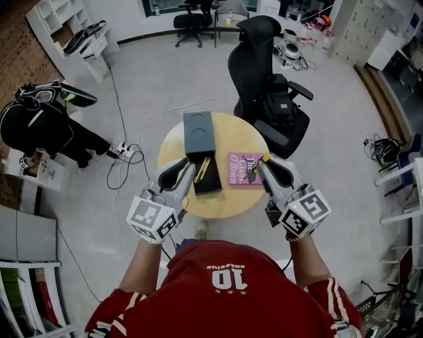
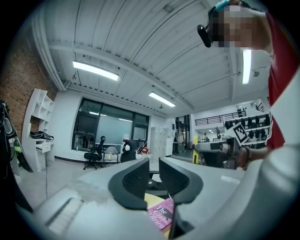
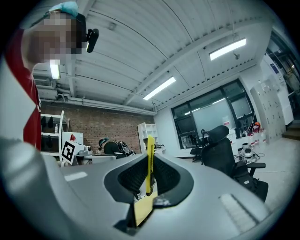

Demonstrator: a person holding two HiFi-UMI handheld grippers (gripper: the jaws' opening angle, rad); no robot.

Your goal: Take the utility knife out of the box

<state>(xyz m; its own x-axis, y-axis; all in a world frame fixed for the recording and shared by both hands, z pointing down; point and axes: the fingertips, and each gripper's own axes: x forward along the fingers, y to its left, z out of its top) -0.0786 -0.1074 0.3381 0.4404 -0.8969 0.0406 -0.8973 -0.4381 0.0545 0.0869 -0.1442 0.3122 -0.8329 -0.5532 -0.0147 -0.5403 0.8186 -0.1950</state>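
Observation:
On the round wooden table (image 1: pixel 225 201) lies a black open box (image 1: pixel 210 185) with a yellow item (image 1: pixel 202 169) in it, and its dark grey lid (image 1: pixel 198 132) lies just beyond. My right gripper (image 1: pixel 262 162) is shut on a slim yellow utility knife (image 3: pixel 150 159), which stands upright between the jaws above the pink book (image 1: pixel 244 169). My left gripper (image 1: pixel 187 166) hovers at the box's left edge. Its jaws stand slightly apart with nothing between them (image 2: pixel 154 176); the pink book (image 2: pixel 163 212) shows below them.
A black office chair (image 1: pixel 254 56) with a dark backpack (image 1: pixel 281 109) stands just behind the table on the right. Cables and a power strip (image 1: pixel 124 153) lie on the floor to the left. White shelves (image 1: pixel 63 20) line the far left wall.

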